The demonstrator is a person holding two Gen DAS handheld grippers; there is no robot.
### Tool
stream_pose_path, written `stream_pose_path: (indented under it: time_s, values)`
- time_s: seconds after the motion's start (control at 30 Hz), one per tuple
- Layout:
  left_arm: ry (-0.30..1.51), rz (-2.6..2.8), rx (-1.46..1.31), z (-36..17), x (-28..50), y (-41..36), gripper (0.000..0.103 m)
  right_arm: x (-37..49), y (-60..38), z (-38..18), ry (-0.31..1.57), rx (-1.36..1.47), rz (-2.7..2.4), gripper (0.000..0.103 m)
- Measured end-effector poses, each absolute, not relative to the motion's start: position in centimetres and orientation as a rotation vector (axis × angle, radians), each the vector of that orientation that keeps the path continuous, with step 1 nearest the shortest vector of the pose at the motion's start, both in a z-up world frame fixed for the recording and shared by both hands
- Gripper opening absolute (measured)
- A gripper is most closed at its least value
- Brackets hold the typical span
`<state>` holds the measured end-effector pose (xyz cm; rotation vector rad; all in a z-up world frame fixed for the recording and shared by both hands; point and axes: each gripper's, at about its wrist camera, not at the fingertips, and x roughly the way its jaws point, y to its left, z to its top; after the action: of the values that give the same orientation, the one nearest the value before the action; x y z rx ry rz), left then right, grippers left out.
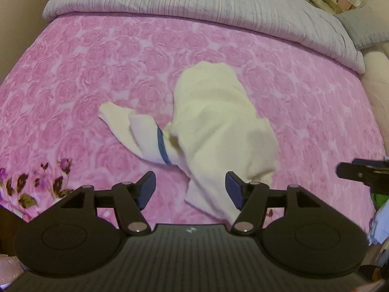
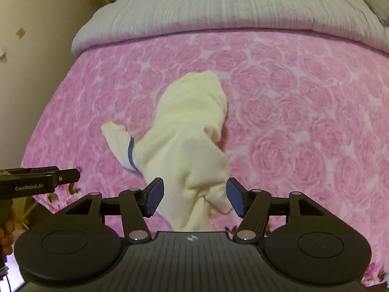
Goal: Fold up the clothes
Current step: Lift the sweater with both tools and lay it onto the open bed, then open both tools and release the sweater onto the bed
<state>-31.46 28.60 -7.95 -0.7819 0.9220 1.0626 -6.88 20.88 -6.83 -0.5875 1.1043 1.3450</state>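
A bed under a pink rose-patterned bedspread (image 1: 73, 77) fills both views, with a folded grey ribbed quilt (image 1: 194, 2) across its far end. Mid-bed lies a rumpled cream garment with a blue band (image 2: 184, 141). The left gripper (image 1: 190, 189) and right gripper (image 2: 194, 198) hover with jaws released, gripping nothing.

Cream garment (image 1: 218, 126): soft matt cloth with a fine knit-like texture, crumpled, lying ahead of both tools; a smooth blue band (image 1: 162, 146) on its part ahead-left of the left tool.
Pink bedspread (image 1: 73, 85): plush matt cloth embossed with a rose pattern, under the garment.
Grey quilt (image 1: 194, 2): crinkled, ribbed matt cloth, far beyond the tools.
Left tool (image 1: 190, 189): matt black plastic body with a ribbed top, shiny metal pivot pins, dark blue rubbery pads.
Right tool (image 2: 194, 196): the same matt black plastic, metal pins, blue pads.
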Motion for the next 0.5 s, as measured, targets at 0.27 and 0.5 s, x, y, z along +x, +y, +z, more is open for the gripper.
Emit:
stream_pose_path:
  time_s: [0.27, 0.5]
  values:
    - [0.948, 1.129, -0.742, -7.4, -30.7, 22.5, 0.068, -7.5, 15.7, -8.6, 1.088, -0.642, 1.338, 0.069]
    - [0.961, 1.14, -0.708, -6.7, -29.9, 16.9, 0.069, -7.4, 9.5, -8.3, 1.082, -0.634, 1.319, 0.069]
